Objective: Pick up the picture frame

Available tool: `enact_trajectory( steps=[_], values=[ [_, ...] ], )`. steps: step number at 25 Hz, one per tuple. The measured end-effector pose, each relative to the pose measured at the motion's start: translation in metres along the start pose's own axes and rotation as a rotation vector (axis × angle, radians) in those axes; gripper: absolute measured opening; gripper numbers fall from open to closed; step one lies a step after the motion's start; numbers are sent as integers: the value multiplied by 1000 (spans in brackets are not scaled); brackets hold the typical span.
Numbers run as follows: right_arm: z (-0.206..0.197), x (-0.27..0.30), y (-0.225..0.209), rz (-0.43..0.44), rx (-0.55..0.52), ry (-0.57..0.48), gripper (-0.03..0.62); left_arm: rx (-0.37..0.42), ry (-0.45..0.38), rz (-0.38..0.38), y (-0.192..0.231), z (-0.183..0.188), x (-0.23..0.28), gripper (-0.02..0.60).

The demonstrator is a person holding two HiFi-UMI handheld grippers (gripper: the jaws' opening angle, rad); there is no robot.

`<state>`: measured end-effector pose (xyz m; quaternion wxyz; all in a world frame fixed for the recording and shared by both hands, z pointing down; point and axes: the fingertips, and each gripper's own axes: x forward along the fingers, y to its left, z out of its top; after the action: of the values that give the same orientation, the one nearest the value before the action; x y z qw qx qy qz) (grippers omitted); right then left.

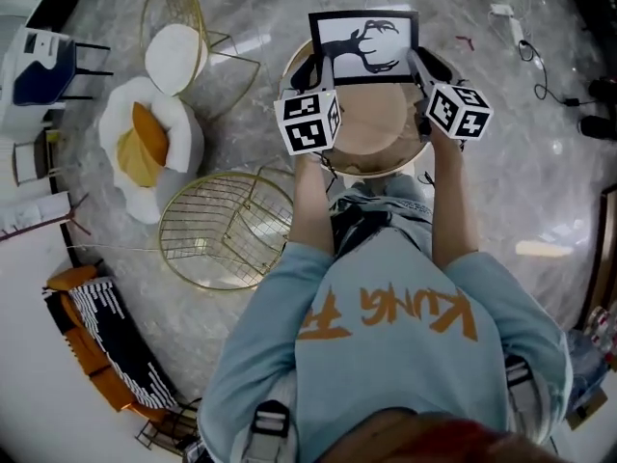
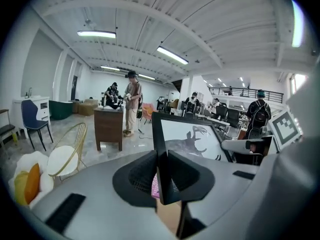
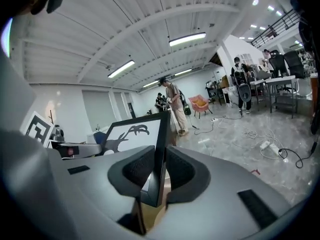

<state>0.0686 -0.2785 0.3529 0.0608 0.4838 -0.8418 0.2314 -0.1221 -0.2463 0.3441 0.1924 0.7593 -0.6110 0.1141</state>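
A black picture frame [image 1: 364,44] with a white print of a dark antlered shape hangs in the air above a round wooden table [image 1: 371,128]. My left gripper [image 1: 310,68] is shut on the frame's left edge [image 2: 161,156], and its pads press both faces. My right gripper [image 1: 424,66] is shut on the frame's right edge [image 3: 159,159] in the same way. Each gripper view shows the frame [image 2: 192,139] [image 3: 132,134] standing upright between the jaws, with the other gripper beyond it.
On the marble floor to the left are a gold wire chair [image 1: 188,41] with a white seat, a white cushion with a yellow pillow [image 1: 145,148] and a gold wire basket [image 1: 224,230]. Cables [image 1: 525,46] lie at the upper right. People stand in the hall [image 2: 131,101].
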Motion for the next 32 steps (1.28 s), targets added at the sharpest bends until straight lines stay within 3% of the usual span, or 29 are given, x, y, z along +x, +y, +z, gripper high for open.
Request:
enact_trajectory(
  steps=[9, 18, 32],
  values=[
    [73, -22, 14, 13, -96, -149, 72, 73, -152, -36, -17, 73, -16, 83],
    [131, -45, 12, 12, -180, -260, 72, 108, -258, -53, -43, 124, -23, 83],
    [140, -48, 9, 7, -246, -286, 74, 123, -294, -55, -49, 131, -22, 83]
  ],
)
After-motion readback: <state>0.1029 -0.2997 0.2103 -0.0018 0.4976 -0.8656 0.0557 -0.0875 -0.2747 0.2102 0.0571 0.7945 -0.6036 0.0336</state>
